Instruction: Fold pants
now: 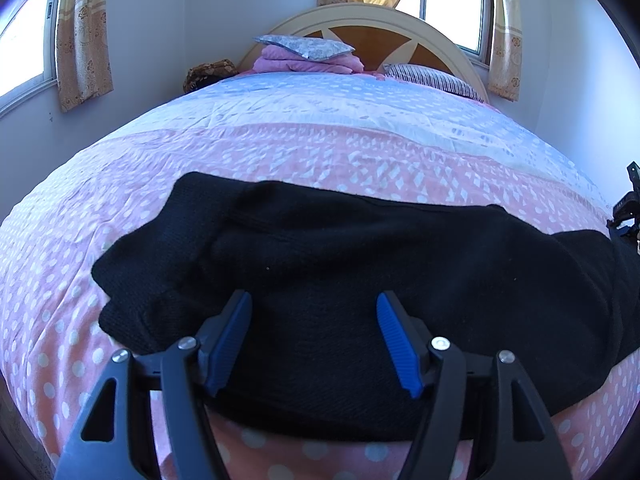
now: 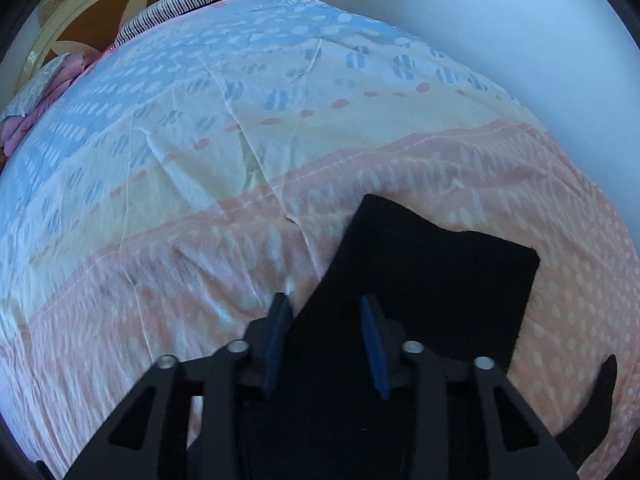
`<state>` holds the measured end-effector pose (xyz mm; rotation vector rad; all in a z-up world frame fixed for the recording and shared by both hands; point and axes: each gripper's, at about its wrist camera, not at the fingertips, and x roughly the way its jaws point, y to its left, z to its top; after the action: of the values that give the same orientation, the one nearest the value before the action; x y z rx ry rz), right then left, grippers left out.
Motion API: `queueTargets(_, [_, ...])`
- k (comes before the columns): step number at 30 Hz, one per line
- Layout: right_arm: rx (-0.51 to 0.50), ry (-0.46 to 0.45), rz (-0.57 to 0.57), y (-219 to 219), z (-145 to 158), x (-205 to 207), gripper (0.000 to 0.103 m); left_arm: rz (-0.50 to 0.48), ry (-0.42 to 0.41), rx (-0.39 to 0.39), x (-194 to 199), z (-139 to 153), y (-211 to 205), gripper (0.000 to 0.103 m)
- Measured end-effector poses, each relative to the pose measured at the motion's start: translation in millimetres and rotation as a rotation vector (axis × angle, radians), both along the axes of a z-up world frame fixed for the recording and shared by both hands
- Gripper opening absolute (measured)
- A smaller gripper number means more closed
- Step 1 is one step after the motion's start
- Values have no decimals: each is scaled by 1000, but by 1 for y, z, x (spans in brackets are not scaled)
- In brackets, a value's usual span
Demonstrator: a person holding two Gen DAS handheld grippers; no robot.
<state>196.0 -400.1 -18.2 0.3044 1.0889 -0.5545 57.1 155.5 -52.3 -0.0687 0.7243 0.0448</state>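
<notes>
Black pants (image 1: pixel 360 248) spread crosswise on the near, pink polka-dot part of the bed (image 1: pixel 280 148), partly folded, one thick end at left. Left gripper (image 1: pixel 314 300) poised over the near edge of the fabric, jaws wide, blue pads apart, nothing pinched. Right gripper (image 2: pixel 326 300) at the other end, over the leg cuffs (image 2: pixel 460 264), jaws narrow; cloth between the fingers, pads not visibly pressing. Pillows (image 1: pixel 304 46) stacked by the headboard (image 1: pixel 360 16).
</notes>
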Motion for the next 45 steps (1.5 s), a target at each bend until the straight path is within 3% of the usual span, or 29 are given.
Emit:
queueTargets(1, [20, -16, -8, -6, 2, -6, 14, -1, -1, -1, 0, 0, 0, 68])
queueTargets(3, [106, -88, -18, -21, 10, -22, 6, -1, -2, -3, 0, 0, 1, 68])
queueTargets(5, [226, -229, -6, -37, 23, -49, 6, 0, -3, -3, 0, 0, 1, 68])
queueTargets(10, [263, -499, 54, -46, 69, -135, 5, 0, -3, -2, 0, 0, 1, 68])
queueTargets(14, [300, -653, 2, -55, 84, -231, 5, 0, -2, -3, 0, 0, 1, 68])
queueTargets(20, [316, -622, -154, -72, 52, -330, 6, 1, -1, 1, 0, 0, 0, 68])
queueTargets(24, [327, -577, -170, -71, 29, -352, 6, 1, 0, 4, 0, 0, 1, 68])
queueTargets(28, [460, -541, -206, -84, 6, -352, 8, 1, -1, 4, 0, 0, 0, 68])
queueTargets(31, [534, -570, -225, -93, 6, -364, 9, 1, 1, 5, 0, 0, 0, 68])
queueTargets(34, [451, -582, -292, -105, 21, -382, 9, 1, 2, 7, -1, 0, 1, 68])
queueTargets(36, [270, -576, -366, -109, 40, -396, 10, 2, 2, 10, 0, 0, 1, 68])
queueTargets(38, [137, -625, -265, -104, 60, -390, 10, 3, 3, 15, 0, 0, 0, 68])
queueTargets(39, [118, -626, -201, -101, 64, -382, 10, 3, 4, 17, 0, 1, 1, 68])
queueTargets(41, [128, -612, -76, -101, 66, -360, 10, 4, 5, 17, 0, 1, 0, 68])
queueTargets(45, [175, -476, -18, -114, 47, -309, 10, 5, 3, 19, 0, 1, -1, 68])
